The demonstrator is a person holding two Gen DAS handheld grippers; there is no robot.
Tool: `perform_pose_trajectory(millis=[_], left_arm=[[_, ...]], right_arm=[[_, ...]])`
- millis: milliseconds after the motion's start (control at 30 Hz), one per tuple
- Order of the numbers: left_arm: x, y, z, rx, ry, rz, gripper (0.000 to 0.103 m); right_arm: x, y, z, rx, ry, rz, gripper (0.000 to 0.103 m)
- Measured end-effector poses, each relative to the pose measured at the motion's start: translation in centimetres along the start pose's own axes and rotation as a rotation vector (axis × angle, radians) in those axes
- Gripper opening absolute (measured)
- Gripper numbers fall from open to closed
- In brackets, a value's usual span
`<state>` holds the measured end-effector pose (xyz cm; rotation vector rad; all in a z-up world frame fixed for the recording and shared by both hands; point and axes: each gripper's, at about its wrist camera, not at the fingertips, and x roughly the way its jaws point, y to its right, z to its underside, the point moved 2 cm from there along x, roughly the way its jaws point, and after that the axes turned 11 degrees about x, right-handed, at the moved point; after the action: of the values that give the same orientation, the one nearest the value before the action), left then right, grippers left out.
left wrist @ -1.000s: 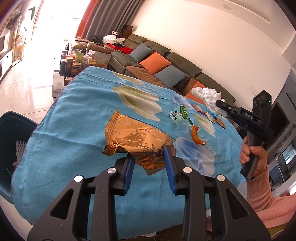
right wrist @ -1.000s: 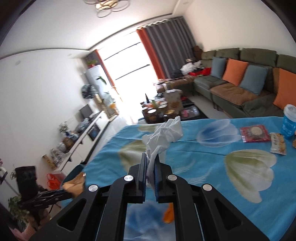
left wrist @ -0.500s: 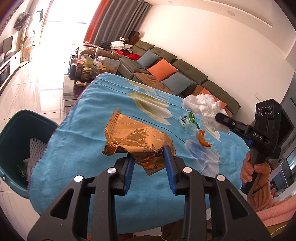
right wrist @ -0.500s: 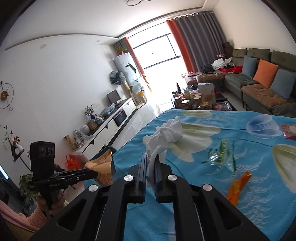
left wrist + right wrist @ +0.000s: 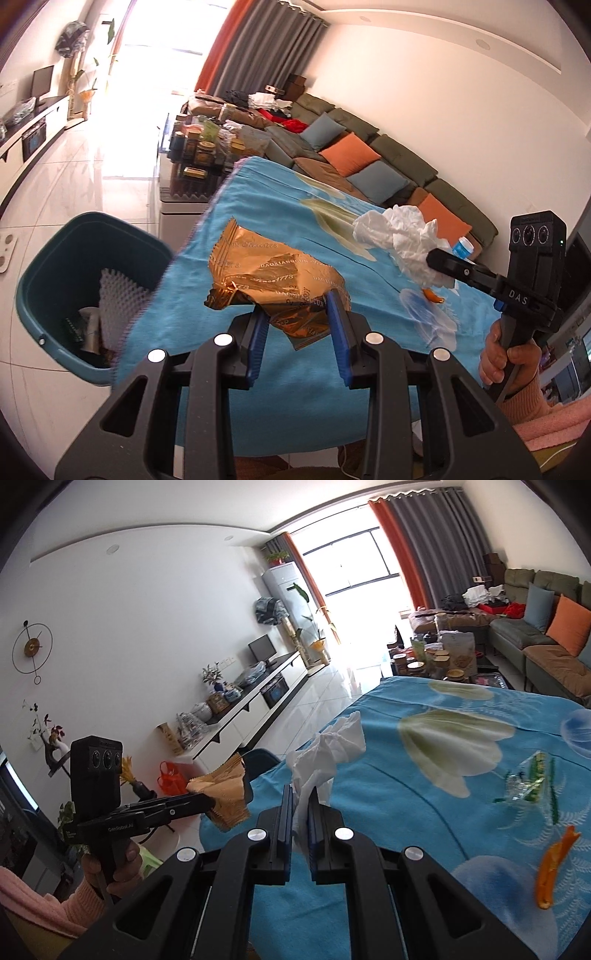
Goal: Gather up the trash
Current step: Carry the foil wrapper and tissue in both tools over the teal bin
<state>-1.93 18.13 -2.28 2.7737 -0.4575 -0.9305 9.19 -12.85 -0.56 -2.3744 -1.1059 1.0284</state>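
Left wrist view
Left gripper (image 5: pixel 297 319): fingers pinch the gold foil wrapper (image 5: pixel 273 282), held above the near-left corner of the blue tablecloth (image 5: pixel 258 206).
Teal trash bin (image 5: pixel 48 266): on the floor just past the cloth's left edge, mouth open, some trash inside.
Open room: bare tile floor beyond the bin.
Right gripper (image 5: pixel 434 258): at right, above the cloth, carrying a crumpled white tissue (image 5: pixel 399 234).

Right wrist view
Right gripper (image 5: pixel 300 805): fingers pressed together on the tissue (image 5: pixel 328 751).
Table edge: cloth's left edge lies just beyond the tissue.
Orange peel (image 5: pixel 554 867): on the cloth at right, near a clear wrapper (image 5: pixel 528 782).
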Motion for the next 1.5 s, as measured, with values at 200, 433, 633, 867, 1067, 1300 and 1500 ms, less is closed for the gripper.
perform_pose_trajectory(millis=[200,433,633,867,1067,1300,1500], left_arm=[[-1.2,-2.1,0.3,-0.026,0.008,-0.047,0.032],[-2.1,-4.1,0.5,-0.049,0.011,-0.096,0.032],[-2.4,-5.9,0.8,-0.072,0.010,-0.134,0.032],[-2.9,-7.6,0.8,-0.092,0.010,-0.182,0.032],[-3.3,-9.1,1.0,-0.118,0.007,-0.224,0.032],[-3.2,-10.6,1.4,-0.149,-0.007,-0.261,0.032],[-2.5,-12.0,1.7,-0.176,-0.022,-0.289,0.032]], right_arm=[[2.6,-1.6,0.2,-0.020,-0.042,-0.039,0.006],[4.8,-3.2,0.6,-0.043,-0.087,-0.075,0.006],[6.3,-4.3,0.6,-0.062,-0.117,-0.098,0.006],[7.7,-5.6,0.9,-0.074,-0.153,-0.117,0.006],[9.1,-6.5,1.0,-0.085,-0.185,-0.130,0.006],[10.8,-7.4,0.9,-0.091,-0.220,-0.138,0.006],[12.5,-8.5,0.7,-0.098,-0.252,-0.142,0.006]])
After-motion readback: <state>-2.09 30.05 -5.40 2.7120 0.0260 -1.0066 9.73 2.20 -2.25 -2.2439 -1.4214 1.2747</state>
